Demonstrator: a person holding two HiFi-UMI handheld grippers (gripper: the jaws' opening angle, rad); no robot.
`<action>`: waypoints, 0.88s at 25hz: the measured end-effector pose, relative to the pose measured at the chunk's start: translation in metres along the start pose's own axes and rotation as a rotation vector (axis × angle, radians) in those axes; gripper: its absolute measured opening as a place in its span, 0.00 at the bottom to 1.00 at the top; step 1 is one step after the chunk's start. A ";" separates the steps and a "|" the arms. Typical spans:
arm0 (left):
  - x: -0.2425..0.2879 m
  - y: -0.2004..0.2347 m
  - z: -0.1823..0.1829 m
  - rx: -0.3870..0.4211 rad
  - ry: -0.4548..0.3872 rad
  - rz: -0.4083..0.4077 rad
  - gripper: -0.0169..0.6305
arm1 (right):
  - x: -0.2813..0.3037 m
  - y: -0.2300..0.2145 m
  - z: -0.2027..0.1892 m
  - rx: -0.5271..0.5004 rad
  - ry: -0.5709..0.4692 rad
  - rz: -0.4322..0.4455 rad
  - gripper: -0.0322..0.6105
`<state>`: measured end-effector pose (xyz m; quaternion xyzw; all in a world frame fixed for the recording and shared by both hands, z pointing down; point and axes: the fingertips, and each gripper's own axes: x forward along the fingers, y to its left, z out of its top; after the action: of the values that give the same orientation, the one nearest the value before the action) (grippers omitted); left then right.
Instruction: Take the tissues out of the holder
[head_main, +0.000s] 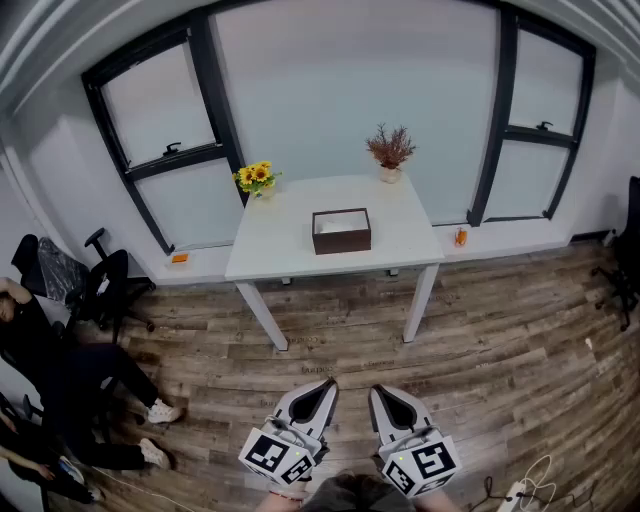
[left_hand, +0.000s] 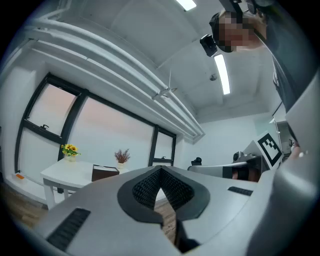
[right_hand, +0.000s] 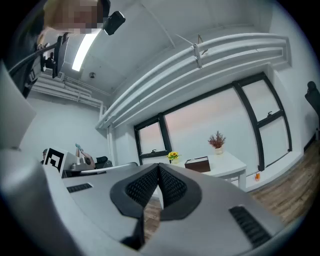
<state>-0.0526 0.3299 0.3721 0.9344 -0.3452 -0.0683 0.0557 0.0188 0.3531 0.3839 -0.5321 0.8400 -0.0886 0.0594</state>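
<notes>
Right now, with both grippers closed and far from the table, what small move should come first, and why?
Probably step forward toward the white rectangular table: the dark brown box-shaped tissue holder sits on it, well ahead of the left gripper and right gripper, both shut and empty.

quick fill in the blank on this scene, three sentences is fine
1. The tissue holder on the white table is ____ in colour.
2. The flowers at the table's back left corner are ____.
3. The left gripper and right gripper both have their fingers ____, with nothing between them.

Missing words: brown; yellow; shut
</notes>
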 end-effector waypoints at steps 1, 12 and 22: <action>-0.001 -0.001 0.000 -0.002 -0.005 0.006 0.04 | -0.002 0.001 -0.001 -0.013 0.009 -0.002 0.06; -0.001 -0.007 -0.007 -0.025 -0.022 0.033 0.04 | -0.016 -0.006 0.001 -0.099 0.028 -0.010 0.06; -0.012 -0.020 -0.013 -0.008 -0.045 0.092 0.04 | -0.035 -0.020 -0.001 -0.039 0.003 0.010 0.06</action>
<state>-0.0462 0.3534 0.3831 0.9155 -0.3888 -0.0881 0.0546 0.0513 0.3763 0.3890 -0.5287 0.8443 -0.0728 0.0484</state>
